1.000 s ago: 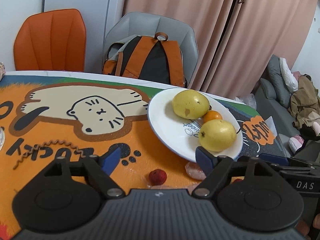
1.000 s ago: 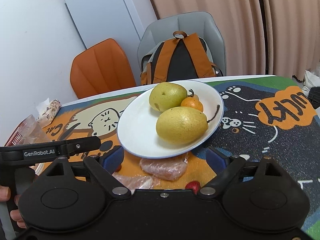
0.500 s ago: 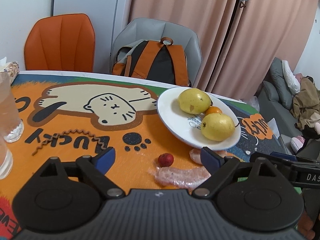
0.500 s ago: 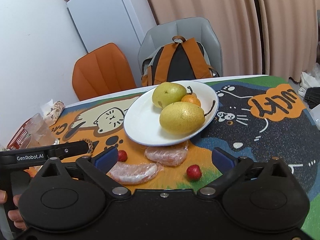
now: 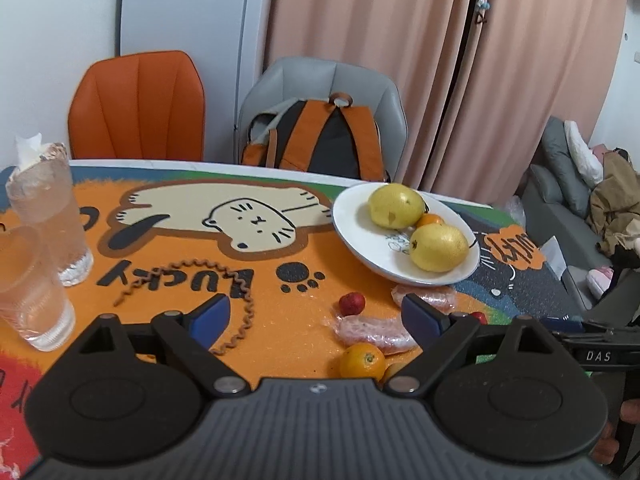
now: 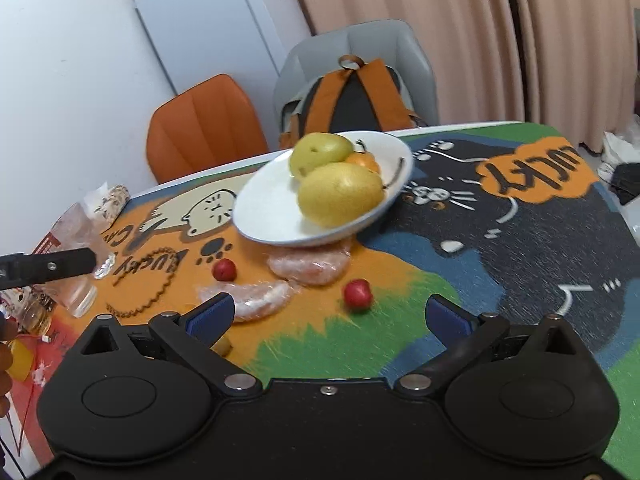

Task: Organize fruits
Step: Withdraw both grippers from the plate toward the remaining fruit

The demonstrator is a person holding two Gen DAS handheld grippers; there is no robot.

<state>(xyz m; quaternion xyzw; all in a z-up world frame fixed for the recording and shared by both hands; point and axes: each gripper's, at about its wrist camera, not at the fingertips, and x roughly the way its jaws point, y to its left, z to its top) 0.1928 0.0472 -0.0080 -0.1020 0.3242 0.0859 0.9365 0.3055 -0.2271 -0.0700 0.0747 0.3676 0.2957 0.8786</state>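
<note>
A white plate [image 5: 360,236] [image 6: 264,216] holds two yellow pears [image 5: 438,247] [image 6: 340,194] and a small orange [image 5: 429,220]. In front of it on the mat lie two wrapped pink fruit pieces [image 5: 372,330] [image 6: 308,264], two small red fruits [image 5: 352,303] [image 6: 357,294] and a loose orange [image 5: 361,361]. My left gripper [image 5: 316,316] is open and empty, back from the plate, above the mat. My right gripper [image 6: 328,314] is open and empty, just short of a red fruit.
Two clear glasses [image 5: 48,216] stand at the left of the mat. A brown coiled cord [image 5: 224,280] lies near the left gripper. An orange chair [image 5: 136,106] and a grey chair with a backpack [image 5: 316,136] stand behind the table.
Both grippers have drawn back from the plate and risen. More of the mat, the glasses, the loose orange and both red fruits have come into view.
</note>
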